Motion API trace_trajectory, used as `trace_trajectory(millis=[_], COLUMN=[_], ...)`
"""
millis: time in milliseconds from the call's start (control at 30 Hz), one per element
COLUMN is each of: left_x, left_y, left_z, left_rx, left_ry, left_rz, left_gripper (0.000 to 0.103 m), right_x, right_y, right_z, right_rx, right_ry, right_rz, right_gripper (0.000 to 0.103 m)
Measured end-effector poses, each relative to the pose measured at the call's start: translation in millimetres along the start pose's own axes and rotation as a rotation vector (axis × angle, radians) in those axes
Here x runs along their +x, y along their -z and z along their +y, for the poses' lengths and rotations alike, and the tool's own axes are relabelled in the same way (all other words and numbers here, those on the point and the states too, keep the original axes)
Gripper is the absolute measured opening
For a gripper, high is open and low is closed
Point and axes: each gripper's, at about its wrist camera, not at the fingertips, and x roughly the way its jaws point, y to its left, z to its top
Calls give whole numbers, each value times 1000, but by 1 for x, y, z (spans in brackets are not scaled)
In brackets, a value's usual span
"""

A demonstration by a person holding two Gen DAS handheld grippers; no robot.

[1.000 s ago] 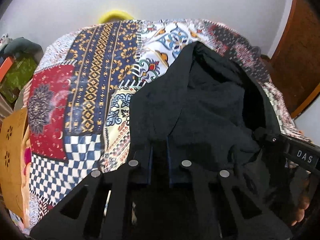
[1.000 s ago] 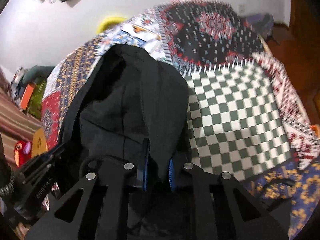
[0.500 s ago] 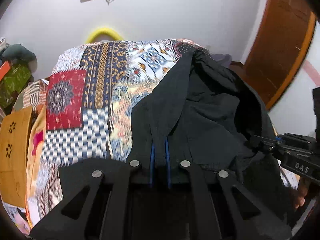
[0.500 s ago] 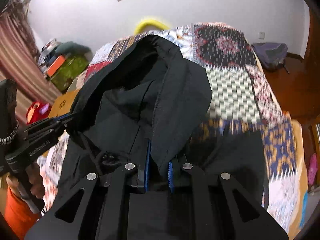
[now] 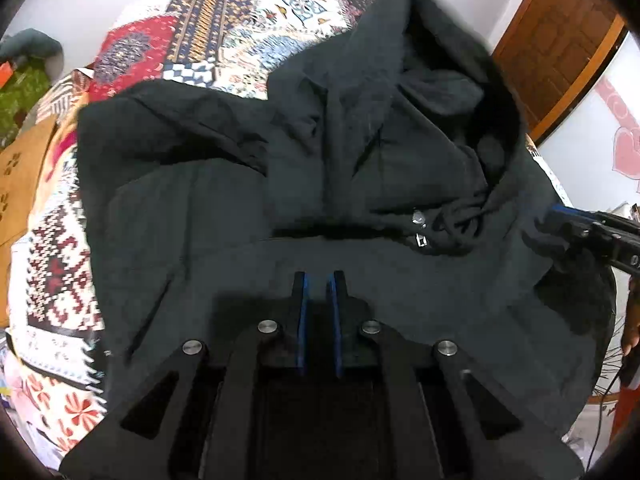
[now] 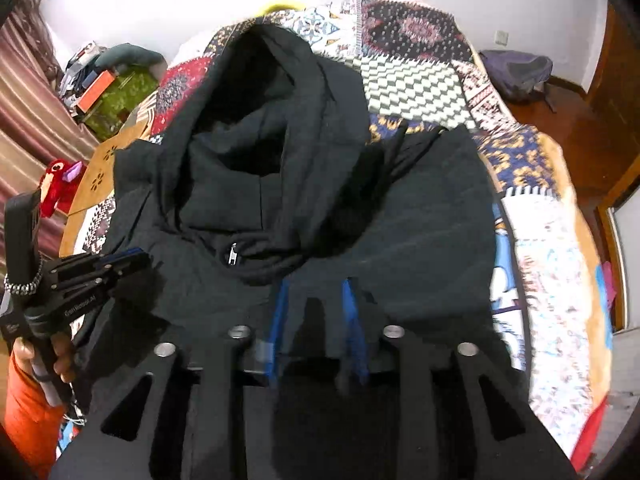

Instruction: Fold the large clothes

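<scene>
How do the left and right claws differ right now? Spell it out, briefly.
The left claw is shut, pads nearly together; the right claw stands apart, its jaws opening. Black hoodie fabric shows between the right claw's pads; whether the left pinches any is unclear. Both point down at the hoodie on the patchwork quilt.

Setting: home bedroom. Bed point(image 6: 540, 184) with patchwork quilt point(image 5: 168, 36), striped curtain point(image 6: 24, 92), wooden door point(image 5: 560, 32), soft toy point(image 6: 54, 184).
</scene>
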Motion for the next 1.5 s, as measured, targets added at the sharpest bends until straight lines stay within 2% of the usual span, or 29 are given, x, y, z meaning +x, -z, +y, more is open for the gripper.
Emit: trace_trajectory(millis=[100, 167, 233, 300, 500, 633, 833, 967, 1100, 1133, 1167, 1200, 1267, 1333, 1500], left_x=[-18, -31, -41, -48, -48, -27, 26, 61, 89, 93, 94, 92, 89, 84, 52], left_y=[-6, -16, -27, -37, -75, -108, -146, -163, -169, -168, -167, -166, -165, -162, -149], left_z=[4, 6, 6, 4, -7, -14, -19, -20, -15, -12, -11, -11, -12, -13, -11], left_rx=[-8, -20, -22, -15, 20, 55, 68, 55, 16, -2, -10, -10, 6, 18, 12], left_ry=[-3, -11, -17, -23, -23, -21, -3, -20, -4, 20, 31, 36, 45, 54, 82], left_rz=[-46, -85, -126, -163, -206, -201, -135, -94, -51, -44, -52, -66, -74, -68, -89], left_gripper=[14, 22, 36, 42, 47, 48, 48, 48, 48, 48, 47, 42, 34, 20, 13], right_x=[-13, -16, -16, -13, 7, 26, 66, 100, 112, 110, 108, 107, 106, 100, 65], right_y=[-10, -19, -31, -38, -64, -85, -110, -115, -117, -116, -115, -117, -119, -118, -107], right_z=[-1, -3, -3, 0, -2, -10, -30, -44, -53, -53, -52, -49, -40, -31, -14], right_rx=[4, 16, 27, 21, 31, 47, 110, 201, 236, 233, 220, 205, 172, 123, 61], right_ry=[8, -8, -24, -21, -34, -42, -77, -161, -170, -176, -176, -178, -164, -143, -147], right_rz=[-72, -90, -105, -117, -126, -113, -52, 24, 14, -3, -17, -19, -19, -31, -78], right_gripper=[51, 51, 51, 51, 51, 51, 51, 51, 50, 47, 33, 22, 19, 14, 11])
